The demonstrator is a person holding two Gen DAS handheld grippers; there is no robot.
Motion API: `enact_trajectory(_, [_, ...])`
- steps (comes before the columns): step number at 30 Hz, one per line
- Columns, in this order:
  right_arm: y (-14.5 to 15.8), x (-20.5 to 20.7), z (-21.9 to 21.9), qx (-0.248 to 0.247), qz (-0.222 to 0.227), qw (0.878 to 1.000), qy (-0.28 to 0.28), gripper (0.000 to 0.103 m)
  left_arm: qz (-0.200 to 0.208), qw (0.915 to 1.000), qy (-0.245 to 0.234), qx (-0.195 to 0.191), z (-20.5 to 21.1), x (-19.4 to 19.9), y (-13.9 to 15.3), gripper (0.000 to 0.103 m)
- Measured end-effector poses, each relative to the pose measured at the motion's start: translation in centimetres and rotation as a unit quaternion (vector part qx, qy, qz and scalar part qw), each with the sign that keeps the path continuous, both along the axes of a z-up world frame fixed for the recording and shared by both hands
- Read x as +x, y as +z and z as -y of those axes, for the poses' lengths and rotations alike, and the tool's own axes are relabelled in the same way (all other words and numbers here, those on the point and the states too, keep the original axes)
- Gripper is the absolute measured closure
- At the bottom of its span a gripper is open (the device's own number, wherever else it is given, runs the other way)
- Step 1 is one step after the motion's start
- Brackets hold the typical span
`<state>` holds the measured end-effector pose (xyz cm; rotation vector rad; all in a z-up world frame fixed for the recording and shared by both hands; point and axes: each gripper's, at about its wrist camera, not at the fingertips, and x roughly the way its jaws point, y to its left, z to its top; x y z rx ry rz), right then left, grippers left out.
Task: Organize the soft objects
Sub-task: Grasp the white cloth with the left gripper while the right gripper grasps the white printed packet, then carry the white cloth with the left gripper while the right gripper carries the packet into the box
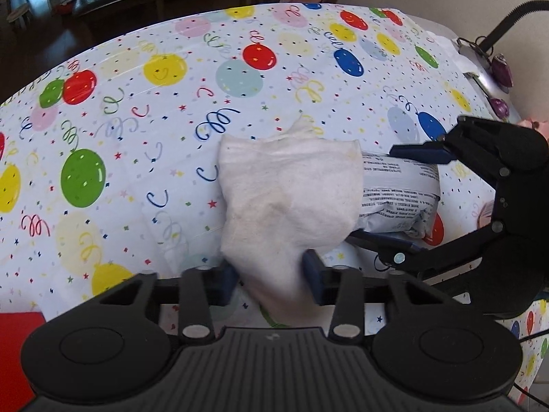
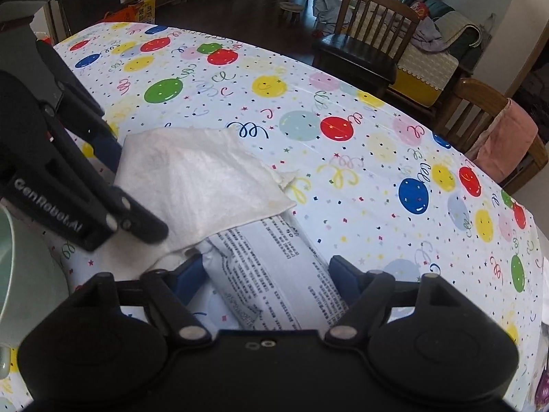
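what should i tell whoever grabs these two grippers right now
Left gripper: shut on the white fuzzy cloth, which drapes forward over one end of the packet.
Right gripper: jaws straddle the white printed plastic packet lying on the balloon-print tablecloth; whether they are clamped on it cannot be told.
Done: cloth gripped, packet bracketed.
Left: probably pull the cloth clear of the packet, then set each soft item in its place.
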<state>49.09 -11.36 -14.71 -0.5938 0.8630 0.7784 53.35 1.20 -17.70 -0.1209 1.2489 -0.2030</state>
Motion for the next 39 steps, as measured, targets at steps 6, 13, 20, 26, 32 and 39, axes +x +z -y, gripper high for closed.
enact_trajectory(6, [0.5,-0.4,0.3,0.021,-0.010,1.000,-0.021,0.037,0.022,0.9995,0.020,0.005,-0.3,-0.5,0.8,0.083])
enact_trajectory(13, [1.7,-1.2,1.4,0.060,-0.023,0.996,-0.056,0.041,0.055,0.9976,0.042,0.000,-1.0,-1.8,3.3,0.089])
enact_trajectory(20, [3.3,-3.0,2.8,0.084,-0.035,0.992,-0.084,0.043,0.083,0.9944,0.065,-0.011,-1.7,-4.0,5.7,0.090])
enact_trajectory(26, [6.3,-5.5,3.7,0.109,-0.033,0.990,-0.088,0.043,0.103,0.9915,0.078,-0.020,-1.9,-6.6,8.2,0.090])
enact_trajectory(32, [9.9,-8.2,4.1,0.131,-0.023,0.987,-0.091,0.043,0.127,0.9879,0.084,-0.027,-2.0,-9.2,11.1,0.090])
enact_trajectory(39, [12.7,-11.6,3.5,0.137,-0.018,0.988,-0.070,0.043,0.147,0.9837,0.098,-0.032,-2.8,-12.6,13.7,0.090])
